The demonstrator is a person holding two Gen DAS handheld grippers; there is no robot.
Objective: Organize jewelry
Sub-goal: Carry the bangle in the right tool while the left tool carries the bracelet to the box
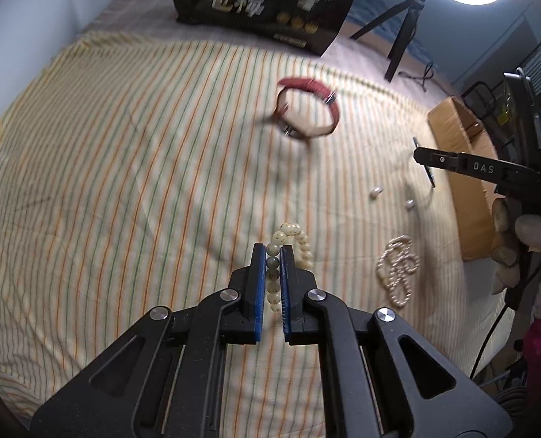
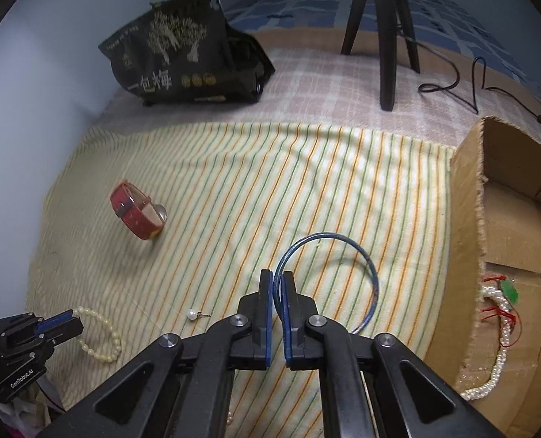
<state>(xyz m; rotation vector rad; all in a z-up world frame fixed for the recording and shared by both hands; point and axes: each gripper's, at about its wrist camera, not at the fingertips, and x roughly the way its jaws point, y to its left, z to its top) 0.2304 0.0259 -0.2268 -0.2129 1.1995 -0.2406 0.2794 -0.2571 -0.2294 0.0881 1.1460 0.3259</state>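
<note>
In the left wrist view my left gripper (image 1: pixel 273 252) is shut on a cream bead bracelet (image 1: pixel 299 241), which hangs from the blue pads just above the striped cloth (image 1: pixel 124 146). In the right wrist view my right gripper (image 2: pixel 277 279) is shut on a thin blue bangle (image 2: pixel 343 238), whose loop sticks out past the fingertips. A red watch strap (image 1: pixel 307 109) lies further out on the cloth. Two pearl earrings (image 1: pixel 375 192) and a pearl necklace (image 1: pixel 398 270) lie to the right. The right gripper (image 1: pixel 423 162) shows at the right edge of the left wrist view, held by a gloved hand.
An open cardboard box (image 2: pixel 467 219) stands at the cloth's right edge and holds a pearl necklace with red thread and a green pendant (image 2: pixel 500 328). A black printed bag (image 2: pixel 182 54) and a tripod (image 2: pixel 385 54) stand at the back, with a cable (image 2: pixel 453 84) beside it.
</note>
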